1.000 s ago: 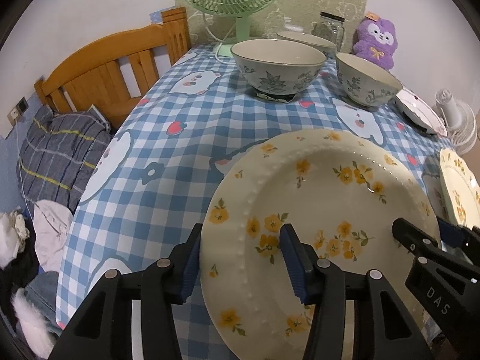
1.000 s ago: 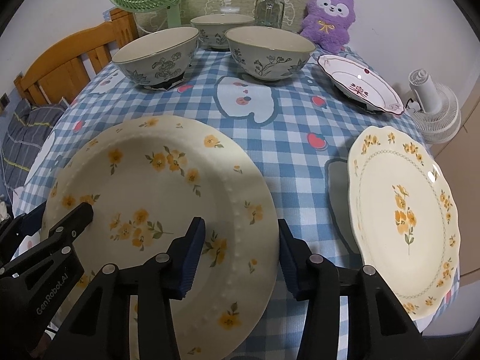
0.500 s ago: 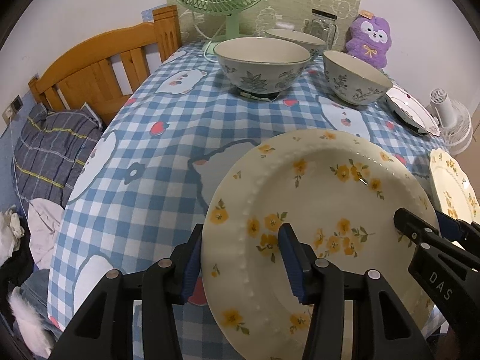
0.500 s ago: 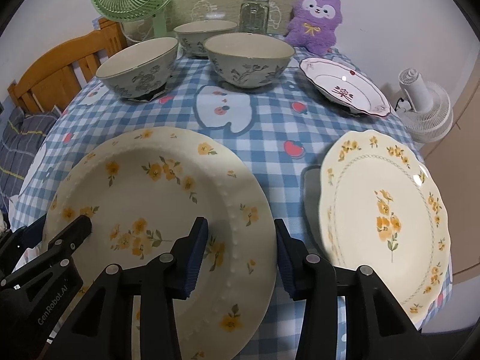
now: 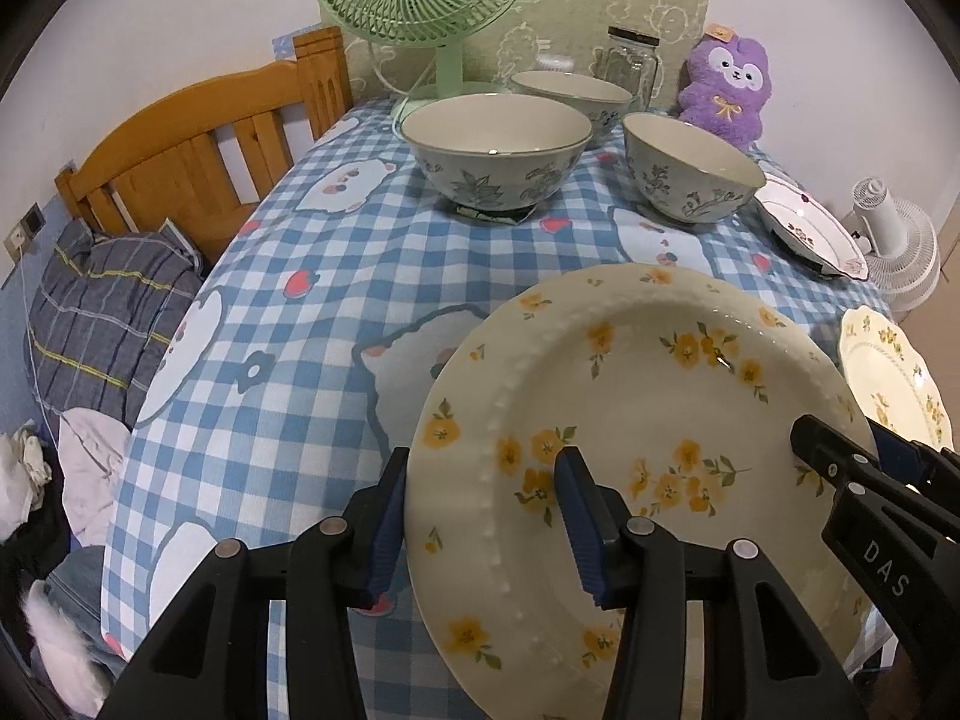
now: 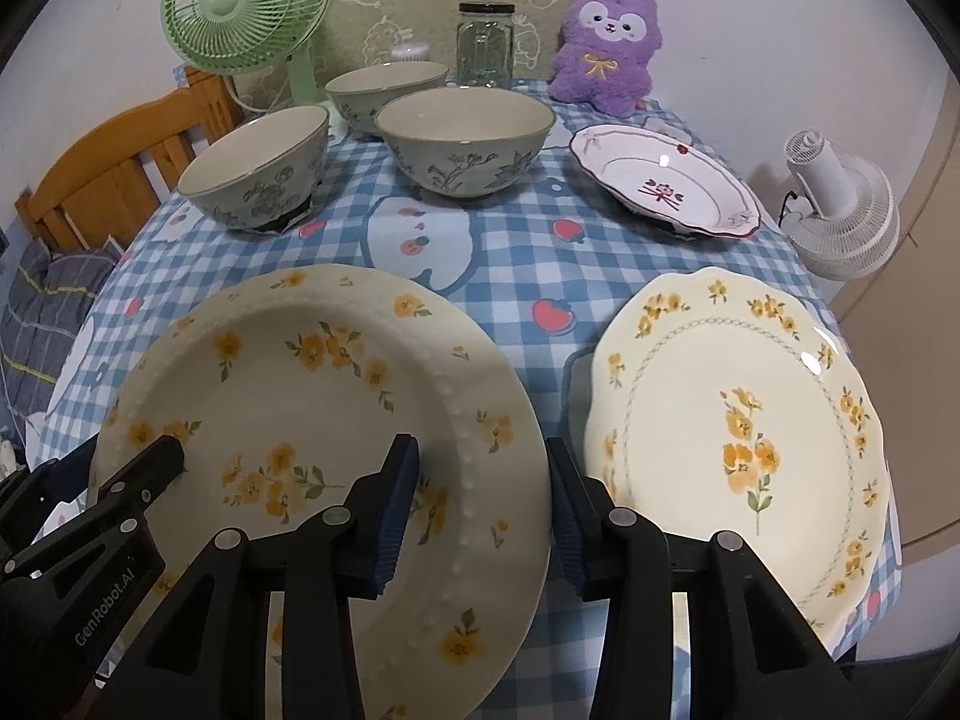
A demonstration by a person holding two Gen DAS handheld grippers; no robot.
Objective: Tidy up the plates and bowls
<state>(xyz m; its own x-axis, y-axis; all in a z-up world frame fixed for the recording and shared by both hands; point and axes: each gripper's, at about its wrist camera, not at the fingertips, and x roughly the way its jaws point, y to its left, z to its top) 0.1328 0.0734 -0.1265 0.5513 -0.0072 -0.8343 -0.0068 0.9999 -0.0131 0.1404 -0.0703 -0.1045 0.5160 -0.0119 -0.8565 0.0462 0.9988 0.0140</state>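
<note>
Left wrist view: the left gripper [image 5: 483,519] and right gripper [image 6: 483,510] each clamped opposite rims of the cream yellow-flowered beaded plate [image 5: 648,420], tilted above the blue checked tablecloth [image 5: 288,324], beside a scalloped cream plate [image 6: 738,426].

Checked tablecloth [image 6: 516,276] carries bowls [image 6: 465,144], plates [image 6: 738,438], fan [image 6: 252,6].

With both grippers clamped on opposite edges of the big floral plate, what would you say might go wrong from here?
1. The left gripper and right gripper hold the beaded plate only at its rim; uneven motion might let it slip or twist out.
2. The scalloped plate lies close beside it, so a sideways swing could knock the rims together.
3. That scalloped plate seems near the table's edge; a bump might push it off.
</note>
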